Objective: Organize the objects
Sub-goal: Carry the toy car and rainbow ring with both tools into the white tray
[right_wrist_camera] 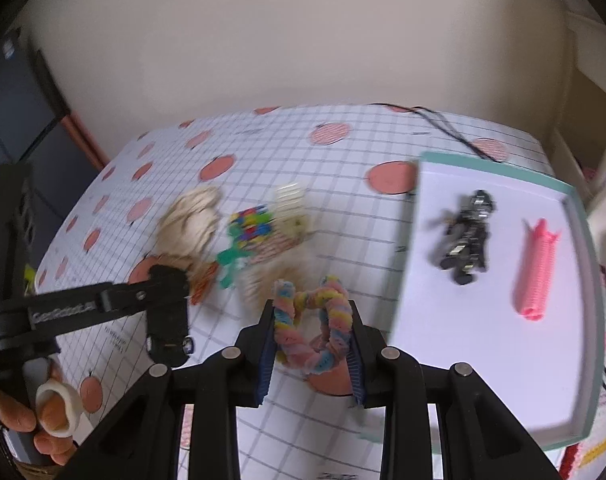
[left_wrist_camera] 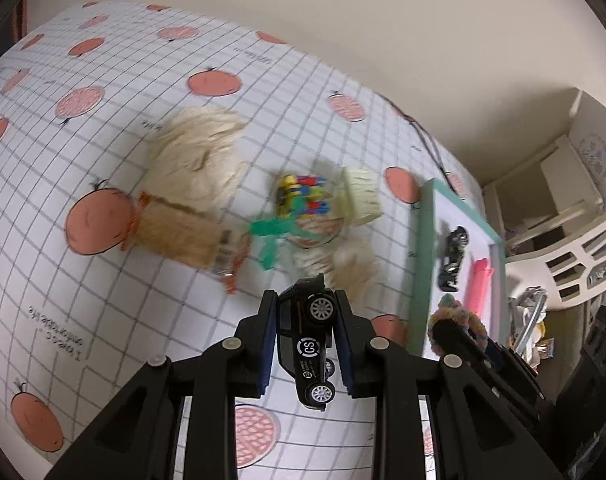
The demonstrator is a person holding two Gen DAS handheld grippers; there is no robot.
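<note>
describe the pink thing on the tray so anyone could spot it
Find the teal-rimmed white tray at the table's right side. Two things lie on it: a dark toy figure and, farther right, the pink ribbed tube, the only pink item there.

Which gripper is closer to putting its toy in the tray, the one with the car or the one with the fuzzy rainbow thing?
Probably the right gripper. It holds the fuzzy rainbow twist right beside the tray. The left gripper, holding the black toy car, hangs farther out over the tablecloth.
</note>
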